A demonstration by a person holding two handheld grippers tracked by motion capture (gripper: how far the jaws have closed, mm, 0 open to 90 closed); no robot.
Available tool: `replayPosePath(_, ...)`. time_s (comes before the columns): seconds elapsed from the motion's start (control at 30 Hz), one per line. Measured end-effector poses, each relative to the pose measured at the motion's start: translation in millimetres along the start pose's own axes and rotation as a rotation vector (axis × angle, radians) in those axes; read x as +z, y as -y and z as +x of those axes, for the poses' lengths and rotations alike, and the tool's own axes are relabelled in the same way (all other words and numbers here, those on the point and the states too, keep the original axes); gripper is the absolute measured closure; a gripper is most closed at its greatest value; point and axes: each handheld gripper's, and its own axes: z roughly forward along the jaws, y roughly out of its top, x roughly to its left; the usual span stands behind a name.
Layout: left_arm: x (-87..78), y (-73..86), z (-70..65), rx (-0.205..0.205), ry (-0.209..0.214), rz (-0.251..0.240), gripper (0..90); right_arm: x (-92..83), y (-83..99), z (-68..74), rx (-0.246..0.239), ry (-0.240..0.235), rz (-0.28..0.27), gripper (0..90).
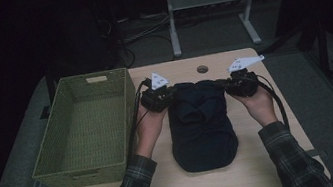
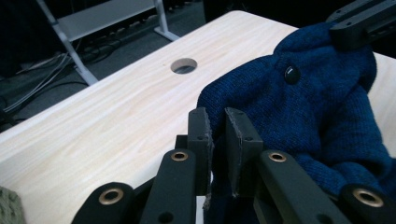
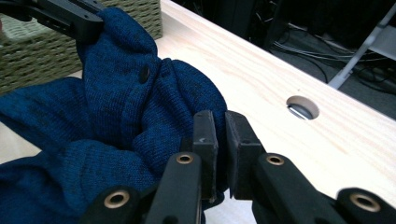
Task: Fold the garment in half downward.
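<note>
No text, label, brand or number can be read anywhere here. Small dark marks sit on the grey plates (image 1: 158, 80) atop the two grippers, just above the frame's middle in the high view, but they are too small to make out. The blue knit (image 2: 322, 107) carries a plain dark button (image 2: 292, 74), upper right of the left gripper view, with no lettering on it. The basket (image 1: 83, 127) at left and the table (image 1: 248, 171) bear no print that can be read.
</note>
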Motion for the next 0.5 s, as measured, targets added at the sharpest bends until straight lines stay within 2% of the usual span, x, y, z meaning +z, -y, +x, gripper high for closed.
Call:
replayPosePath(0.1, -3.7, 3.5, -2.9, 0.013, 0.007, 0.019, 80.7, -3.0, 5.5, 3.7, 0.016, -0.018, -0.004, 83.4)
replayPosePath(0.27, -7.8, 10.7, -7.9, 0.018, 0.03, 0.04, 80.5, -6.3, 13.4, 11.9, 0.017, -0.033, 0.008, 83.0)
replayPosePath(0.4, -12.8, 15.6, -12.7, 0.01, 0.051, 0.037, 80.5, -7.8, 20.0, 15.9, 0.034, -0.048, 0.023, 82.6)
replayPosePath(0.5, -16.1, 19.2, -17.4, 0.013, 0.06, 0.042, 80.5, -11.4, 23.4, 20.5, 0.03, -0.047, 0.012, 82.3)
